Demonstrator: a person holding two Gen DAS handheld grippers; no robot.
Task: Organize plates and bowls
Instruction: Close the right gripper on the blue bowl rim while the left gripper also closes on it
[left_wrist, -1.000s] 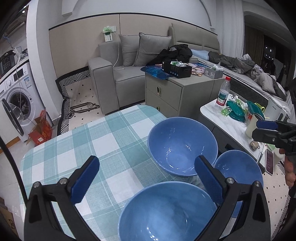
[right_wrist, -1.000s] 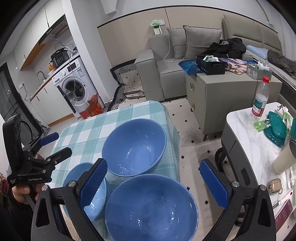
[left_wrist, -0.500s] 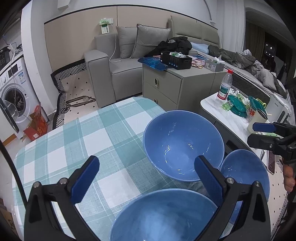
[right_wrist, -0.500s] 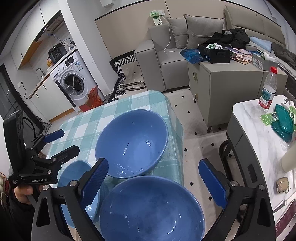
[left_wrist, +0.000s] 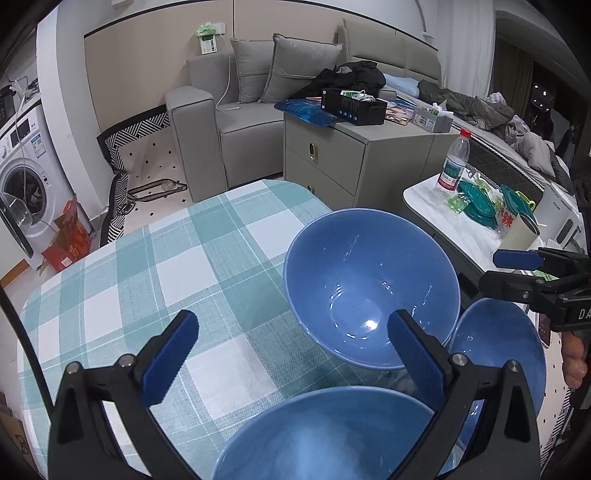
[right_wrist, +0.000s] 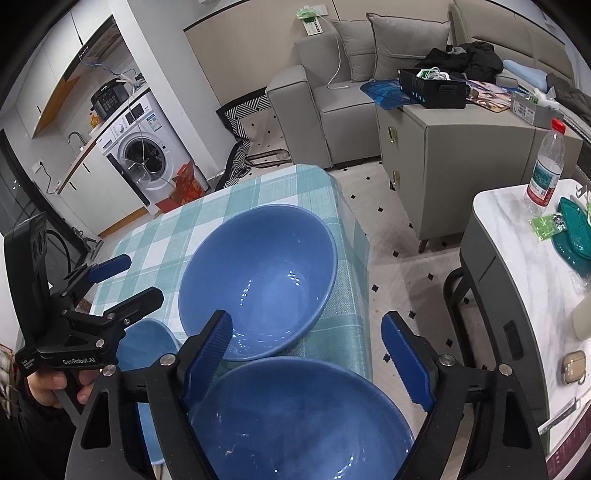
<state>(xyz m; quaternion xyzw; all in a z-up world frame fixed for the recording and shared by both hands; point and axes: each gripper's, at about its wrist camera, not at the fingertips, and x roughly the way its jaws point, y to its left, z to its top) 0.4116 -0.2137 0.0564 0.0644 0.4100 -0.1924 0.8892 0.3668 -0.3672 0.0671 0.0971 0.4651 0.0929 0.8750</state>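
Three blue bowls stand on a table with a teal checked cloth (left_wrist: 155, 280). The far bowl (left_wrist: 369, 288) (right_wrist: 258, 280) is large and sits near the cloth's right edge. My left gripper (left_wrist: 291, 332) (right_wrist: 122, 280) hangs open above the near left bowl (left_wrist: 325, 435) (right_wrist: 147, 350), with nothing between its blue pads. Over the near right bowl (right_wrist: 295, 421) (left_wrist: 495, 354) is my right gripper (right_wrist: 306, 328) (left_wrist: 517, 273). Its jaws are closing and stand wide apart, pressing on nothing. A hand (right_wrist: 55, 384) holds the left gripper's handle.
The far and right bowls sit close to the table's right edge (right_wrist: 362, 258), with floor beyond. A white marble side table (right_wrist: 517, 266) on the right bears a water bottle (right_wrist: 546, 166) and teal lids (right_wrist: 576, 236). A grey cabinet (left_wrist: 332, 158), sofa (left_wrist: 229, 110) and washing machine (right_wrist: 144, 155) stand further back.
Both grippers have sunk closer to the bowls, which now fill more of each view. The right gripper's fingers have drawn closer together. The bowls have not moved.
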